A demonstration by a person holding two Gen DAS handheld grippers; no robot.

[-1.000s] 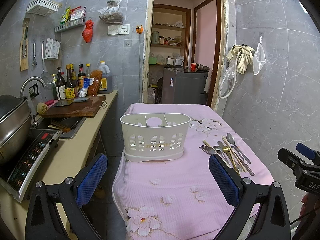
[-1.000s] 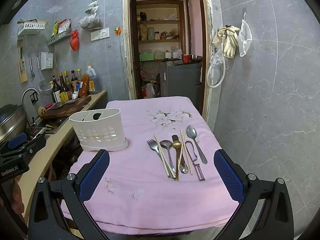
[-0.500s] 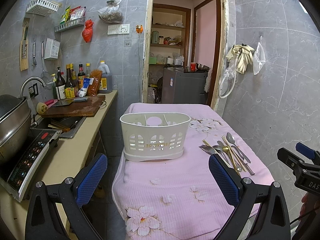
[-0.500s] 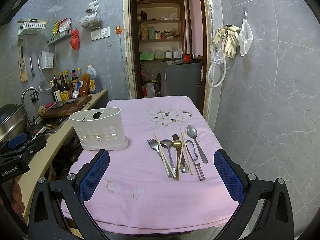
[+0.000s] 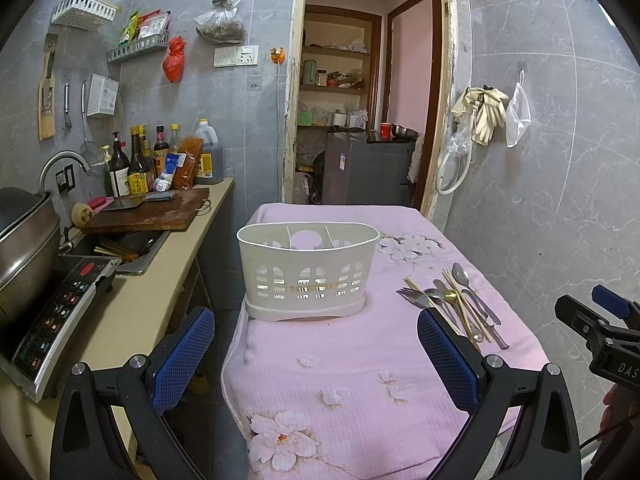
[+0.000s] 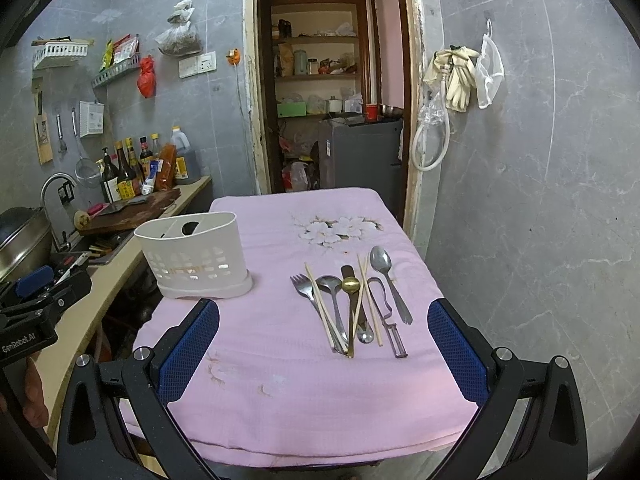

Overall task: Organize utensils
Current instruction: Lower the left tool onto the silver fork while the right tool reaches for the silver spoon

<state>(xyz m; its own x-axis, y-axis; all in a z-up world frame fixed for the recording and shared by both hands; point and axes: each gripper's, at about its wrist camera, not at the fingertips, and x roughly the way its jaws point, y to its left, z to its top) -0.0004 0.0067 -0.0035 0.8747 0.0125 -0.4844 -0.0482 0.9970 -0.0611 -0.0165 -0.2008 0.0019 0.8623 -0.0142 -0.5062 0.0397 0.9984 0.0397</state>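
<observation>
Utensils [image 6: 350,304] lie bunched side by side on the right part of the tabletop [image 6: 280,380], handles toward the near edge, likely so the right gripper [image 6: 324,344], jaws wide apart and empty, can take each by its handle. Well to their left stands the white caddy [image 5: 307,270], nothing visible in its compartments, in front of the left gripper [image 5: 316,352], likewise spread apart. A pink floral cloth covers the tabletop; grey tiled walls and a kitchen counter [image 5: 132,312] enclose it.

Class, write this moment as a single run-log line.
stage: start, nothing sorted | left gripper: open | right gripper: open | utensils: loose on pink tablecloth | caddy: looks empty
</observation>
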